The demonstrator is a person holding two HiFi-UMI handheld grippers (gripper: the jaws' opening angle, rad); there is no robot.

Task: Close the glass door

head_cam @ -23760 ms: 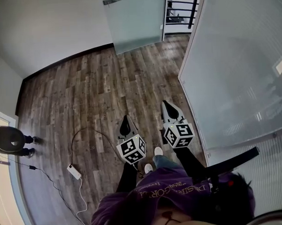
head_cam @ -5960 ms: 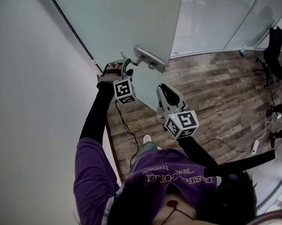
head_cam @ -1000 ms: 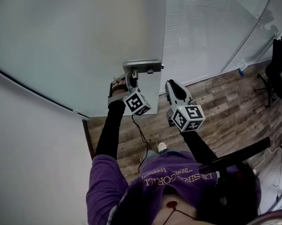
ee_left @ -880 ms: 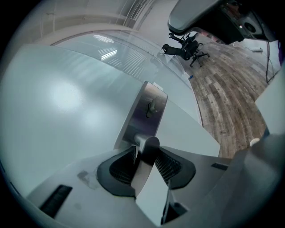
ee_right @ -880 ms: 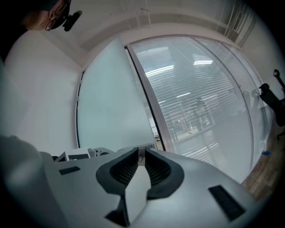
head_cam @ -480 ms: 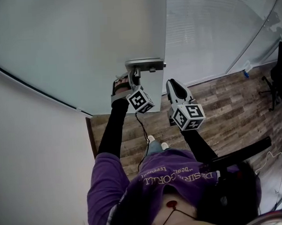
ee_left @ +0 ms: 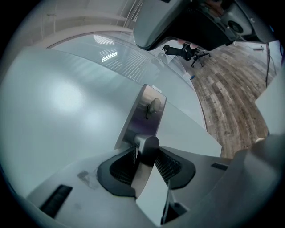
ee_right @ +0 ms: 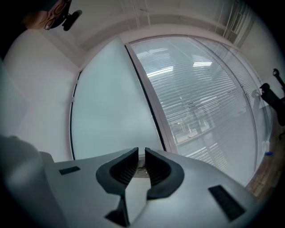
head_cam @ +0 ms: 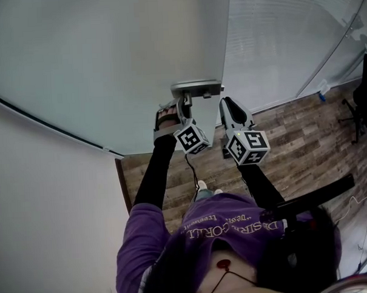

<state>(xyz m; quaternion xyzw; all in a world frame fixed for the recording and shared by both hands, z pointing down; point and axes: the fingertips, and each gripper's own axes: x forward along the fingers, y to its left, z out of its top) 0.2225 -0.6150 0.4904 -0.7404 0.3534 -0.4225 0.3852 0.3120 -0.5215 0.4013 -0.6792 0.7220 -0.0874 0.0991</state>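
Left gripper (ee_left: 145, 156) clamps the lever handle (head_cam: 196, 87) of the glass door (head_cam: 107, 67) just ahead; right gripper (ee_right: 141, 164), jaws nearly touching, seems empty. We judge the door heavy, stiff and breakable, so we would steer it by the handle.

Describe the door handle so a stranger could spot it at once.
Find the frosted glass door beside the slatted glass wall. At its free edge sits a metal plate, and from it juts the handle, a silver lever. It is the only metal fitting visible on the pane, clamped between the jaws of the left hand-held gripper.
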